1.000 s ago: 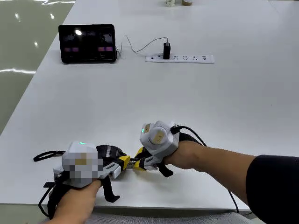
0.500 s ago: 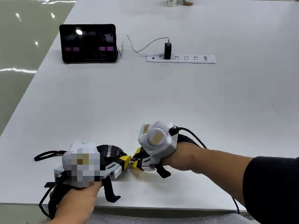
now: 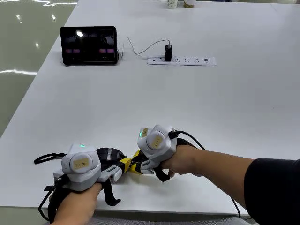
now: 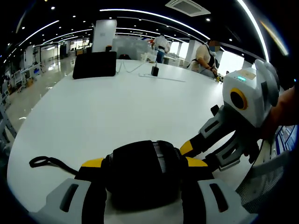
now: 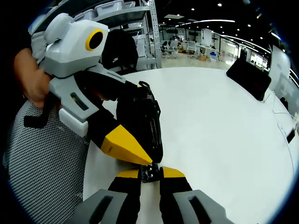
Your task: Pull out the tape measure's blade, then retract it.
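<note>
A black tape measure (image 3: 110, 153) lies near the table's front edge, and my left gripper (image 3: 121, 164) is shut on its case. In the left gripper view the case (image 4: 145, 170) sits between my yellow-tipped fingers (image 4: 93, 163), with its wrist strap (image 4: 44, 162) trailing left. My right gripper (image 3: 134, 166) meets it from the right. In the right gripper view my right gripper (image 5: 150, 173) is shut on the blade's end hook (image 5: 150, 171), right at the case's mouth (image 5: 140, 116). Hardly any blade shows between hook and case.
A dark tablet (image 3: 89, 44) stands at the far left of the white table (image 3: 197, 108). A white power strip (image 3: 182, 60) with a black charger (image 3: 167, 49) and cable lies behind the middle. Cups (image 3: 173, 3) stand at the far edge. The table's front edge is just below the grippers.
My right gripper has drifted slightly left, closer to the tape measure's case. The left gripper holds still. The head camera has tilted a little.
</note>
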Tool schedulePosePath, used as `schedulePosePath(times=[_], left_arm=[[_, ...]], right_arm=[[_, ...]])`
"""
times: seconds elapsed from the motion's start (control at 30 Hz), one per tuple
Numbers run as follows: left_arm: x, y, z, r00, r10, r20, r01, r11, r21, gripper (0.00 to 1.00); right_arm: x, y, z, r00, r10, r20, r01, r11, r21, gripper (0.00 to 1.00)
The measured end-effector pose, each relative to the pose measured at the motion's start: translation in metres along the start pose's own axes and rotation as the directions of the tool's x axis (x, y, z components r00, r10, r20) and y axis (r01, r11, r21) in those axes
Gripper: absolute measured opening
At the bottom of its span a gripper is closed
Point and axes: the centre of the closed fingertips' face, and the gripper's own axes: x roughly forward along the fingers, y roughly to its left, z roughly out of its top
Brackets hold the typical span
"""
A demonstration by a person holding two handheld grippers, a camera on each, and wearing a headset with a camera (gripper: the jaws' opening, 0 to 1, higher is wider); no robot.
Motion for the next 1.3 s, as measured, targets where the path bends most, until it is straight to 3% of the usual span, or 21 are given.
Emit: schedulePosePath(times=[0.57,1.3], left_arm=[[0.0000,0.0001,-0.0005,1.0000,-0.001,0.000,0.001,1.000,0.002,0.60],[0.0008,0.0010,-0.0008,1.0000,0.001,0.000,-0.001,1.000,0.004,0.60]], right_arm=[[0.0025,-0.0011,0.0019,0.9998,0.020,-0.007,-0.020,1.000,-0.020,0.12],[0.0009,-0.0014,-0.0013,1.0000,-0.003,-0.003,0.003,0.999,-0.043,0.13]])
